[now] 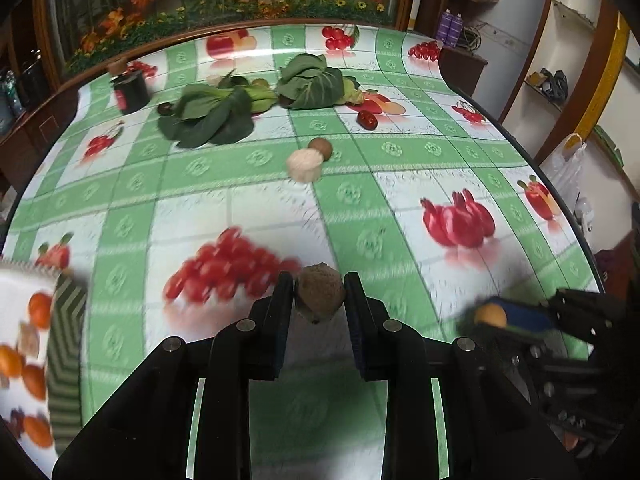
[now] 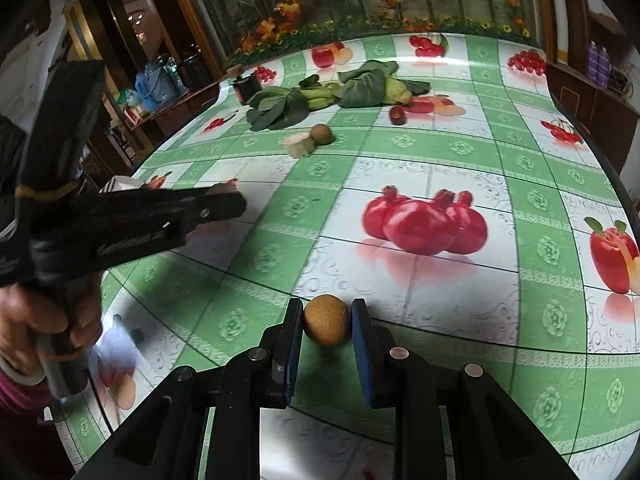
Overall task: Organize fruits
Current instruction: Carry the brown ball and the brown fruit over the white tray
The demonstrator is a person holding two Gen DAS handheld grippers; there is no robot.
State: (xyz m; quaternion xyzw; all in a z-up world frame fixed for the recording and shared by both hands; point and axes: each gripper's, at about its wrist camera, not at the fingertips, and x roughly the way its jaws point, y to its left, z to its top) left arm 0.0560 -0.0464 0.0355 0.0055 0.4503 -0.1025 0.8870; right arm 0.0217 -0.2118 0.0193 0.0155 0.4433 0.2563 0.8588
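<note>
1. While both tools hang over a round table (image 1: 400, 200) covered in a green-checked, fruit-printed cloth, the left gripper (image 1: 320, 292) is clenched on a rough brown fruit (image 1: 320, 294), its blue-lined pads pressing it from either side just above the cloth.
2. The right gripper (image 2: 326, 322) grips a smoother, golden-brown fruit (image 2: 325, 320) the same way — held at the fingertips near the table's front edge.
3. Seen from the right wrist, a person's hand (image 2: 36, 320) wraps the handle of the left tool, a sleeve cuff showing at the wrist.
4. At the left edge of the left wrist view sits a white container with orange prints and a green-striped rim (image 1: 64, 356), blurred.
5. Mid-table, a brown kiwi-like fruit (image 1: 321, 147) touches a pale, cut chunk of something (image 1: 305, 164) — what it is cannot be told.
6. Farther back lie two heaps of leafy greens (image 1: 212, 114), a red date-like fruit (image 1: 367, 119) just right of them, and a dark jar with a cork lid (image 1: 130, 88) well to the left.
</note>
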